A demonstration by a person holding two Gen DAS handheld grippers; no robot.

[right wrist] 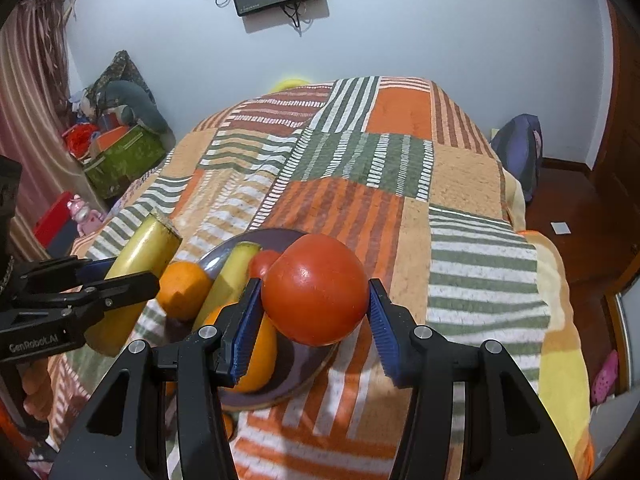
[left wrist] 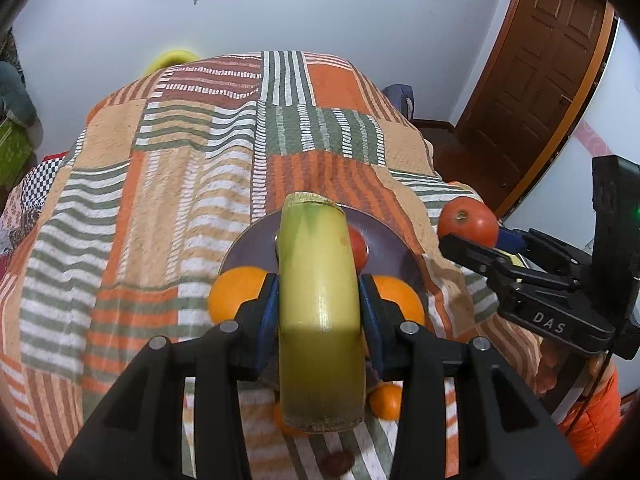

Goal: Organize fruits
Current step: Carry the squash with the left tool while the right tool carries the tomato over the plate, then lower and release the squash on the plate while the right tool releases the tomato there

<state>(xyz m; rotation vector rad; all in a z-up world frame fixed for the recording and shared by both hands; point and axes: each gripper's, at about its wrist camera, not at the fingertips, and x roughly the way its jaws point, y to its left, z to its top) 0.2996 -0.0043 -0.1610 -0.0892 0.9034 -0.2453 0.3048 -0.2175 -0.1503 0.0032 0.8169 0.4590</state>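
My left gripper (left wrist: 319, 304) is shut on a thick yellow-green cane piece (left wrist: 319, 292), held above a dark purple plate (left wrist: 384, 256). The cane piece also shows in the right wrist view (right wrist: 140, 268). My right gripper (right wrist: 314, 312) is shut on a red tomato (right wrist: 316, 290), held above the plate's (right wrist: 288, 384) right side; the tomato shows at the right in the left wrist view (left wrist: 467, 220). On the plate lie oranges (right wrist: 184, 288), a second cane piece (right wrist: 232, 272) and a small tomato (right wrist: 262, 262).
A striped patchwork blanket (right wrist: 360, 160) covers the bed under the plate. More oranges (left wrist: 386, 400) lie on the blanket below my left gripper. Boxes and clutter (right wrist: 116, 152) stand left of the bed, a wooden door (left wrist: 532, 80) to the right.
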